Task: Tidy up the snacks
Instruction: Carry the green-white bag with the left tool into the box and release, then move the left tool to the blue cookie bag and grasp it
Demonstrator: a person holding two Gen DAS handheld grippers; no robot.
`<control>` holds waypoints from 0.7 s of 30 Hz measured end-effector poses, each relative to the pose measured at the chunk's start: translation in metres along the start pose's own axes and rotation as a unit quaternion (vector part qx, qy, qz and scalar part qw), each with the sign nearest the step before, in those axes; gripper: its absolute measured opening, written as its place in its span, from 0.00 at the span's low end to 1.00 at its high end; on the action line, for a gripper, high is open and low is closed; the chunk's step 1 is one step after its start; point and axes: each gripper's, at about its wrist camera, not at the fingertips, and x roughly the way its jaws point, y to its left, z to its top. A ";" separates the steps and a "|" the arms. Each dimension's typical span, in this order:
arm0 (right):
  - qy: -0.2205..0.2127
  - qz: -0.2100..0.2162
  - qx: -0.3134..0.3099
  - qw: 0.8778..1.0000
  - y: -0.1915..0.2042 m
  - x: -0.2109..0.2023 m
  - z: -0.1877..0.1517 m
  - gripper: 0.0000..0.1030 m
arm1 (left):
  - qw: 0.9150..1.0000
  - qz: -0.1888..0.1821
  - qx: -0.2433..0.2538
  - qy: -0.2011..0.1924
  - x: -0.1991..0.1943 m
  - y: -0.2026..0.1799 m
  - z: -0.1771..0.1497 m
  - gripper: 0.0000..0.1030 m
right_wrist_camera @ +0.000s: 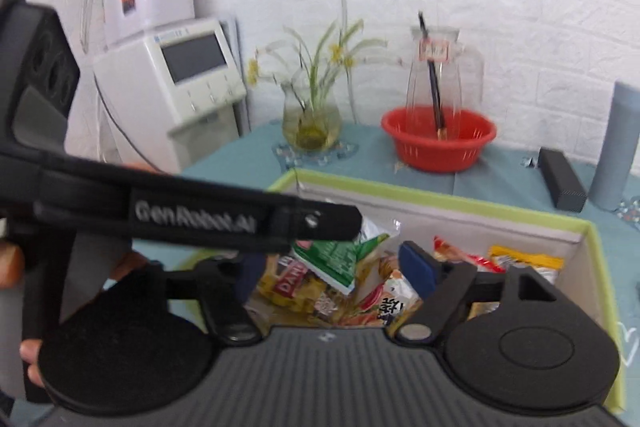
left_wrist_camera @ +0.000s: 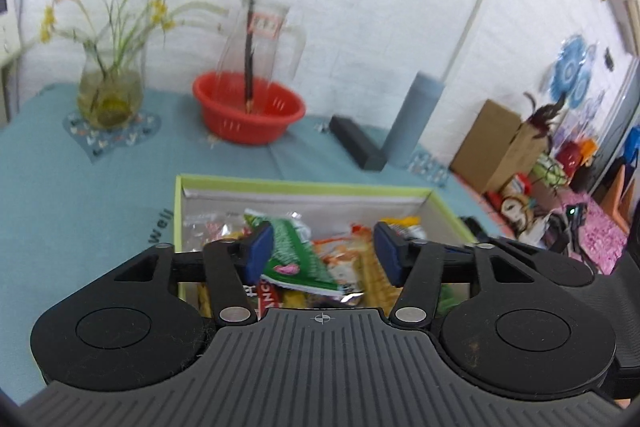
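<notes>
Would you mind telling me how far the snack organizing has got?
Mostly done, it seems: the green-rimmed box already holds a pile of snack packets. Nothing is in hand; the left tool and right tool hang open above it. No loose snacks show on the tablecloth.

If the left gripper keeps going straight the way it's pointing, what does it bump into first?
Probably the green snack packet lying on the pile in the box, right ahead of the open left gripper; depth is hard to judge.

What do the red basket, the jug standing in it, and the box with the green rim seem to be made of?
Red basket: probably plastic, smooth with moulded slots. Jug: clear, so glass or clear plastic; the blur leaves it open. Box: looks like cardboard, thin straight walls, matte pale inside.
</notes>
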 end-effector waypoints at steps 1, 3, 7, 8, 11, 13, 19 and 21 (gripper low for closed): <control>-0.015 -0.008 -0.003 1.000 0.004 -0.017 -0.003 0.89 | 1.000 0.000 0.003 -0.010 -0.014 -0.005 -0.001 0.48; -0.032 -0.004 -0.005 0.999 0.013 -0.046 -0.013 0.90 | 1.000 -0.004 0.008 -0.020 -0.041 -0.014 -0.008 0.50; -0.017 0.016 0.019 1.000 0.032 -0.086 -0.055 0.90 | 1.000 -0.005 -0.008 -0.007 -0.081 -0.020 -0.045 0.56; -0.007 0.019 0.025 0.999 0.037 -0.091 -0.068 0.90 | 1.000 -0.001 -0.018 0.002 -0.089 -0.019 -0.059 0.56; 0.035 0.033 0.045 0.998 0.056 -0.101 -0.112 0.90 | 0.999 0.010 -0.043 0.024 -0.108 -0.013 -0.102 0.55; 0.056 0.040 0.048 0.996 0.067 -0.100 -0.133 0.90 | 0.997 0.018 -0.065 0.043 -0.118 -0.008 -0.131 0.54; 0.090 0.029 0.056 0.994 0.080 -0.076 -0.149 0.90 | 0.987 0.023 -0.140 0.079 -0.128 0.008 -0.174 0.50; 0.098 0.045 0.060 0.992 0.086 -0.074 -0.151 0.90 | 0.987 0.030 -0.138 0.079 -0.132 0.010 -0.176 0.49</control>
